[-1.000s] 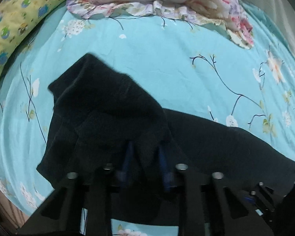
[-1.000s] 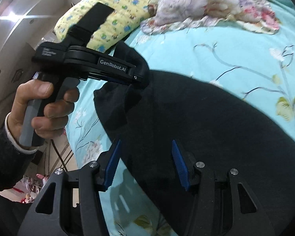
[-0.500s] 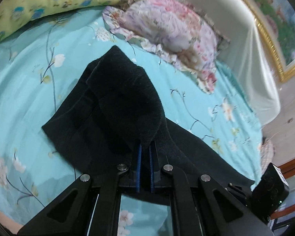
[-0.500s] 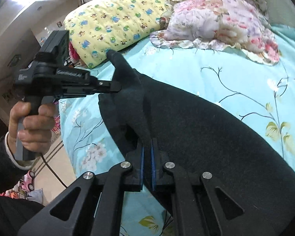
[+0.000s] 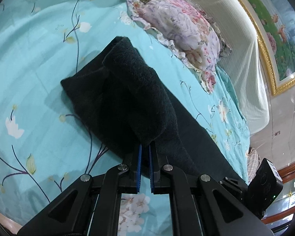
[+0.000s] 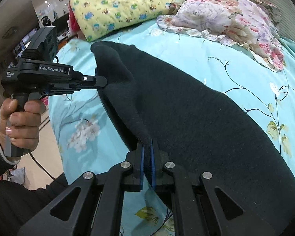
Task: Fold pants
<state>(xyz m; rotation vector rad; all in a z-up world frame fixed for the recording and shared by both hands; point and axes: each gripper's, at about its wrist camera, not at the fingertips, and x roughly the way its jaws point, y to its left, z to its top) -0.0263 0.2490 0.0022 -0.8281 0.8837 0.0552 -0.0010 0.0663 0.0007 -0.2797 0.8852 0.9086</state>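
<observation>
Black fleece pants (image 5: 131, 98) lie on a turquoise floral bedsheet (image 5: 29, 59). My left gripper (image 5: 144, 147) is shut on a raised edge of the pants, with a folded flap hanging over its tips. My right gripper (image 6: 147, 145) is shut on another edge of the pants (image 6: 186, 108) nearer the bed's front. In the right wrist view the left gripper (image 6: 105, 82) shows at the left, held by a hand, with cloth pinched in its tip. The right gripper's body shows at the lower right of the left wrist view (image 5: 263, 182).
A floral pink pillow (image 5: 182, 29) and a yellow patterned quilt (image 6: 123, 2) lie at the head of the bed. A cream headboard (image 5: 241, 59) stands beyond. The bed's edge and floor (image 6: 39, 147) are at the left in the right wrist view.
Both grippers have closed on the pants' edge and lifted it. The left gripper swung round and now faces the pillow and headboard.
</observation>
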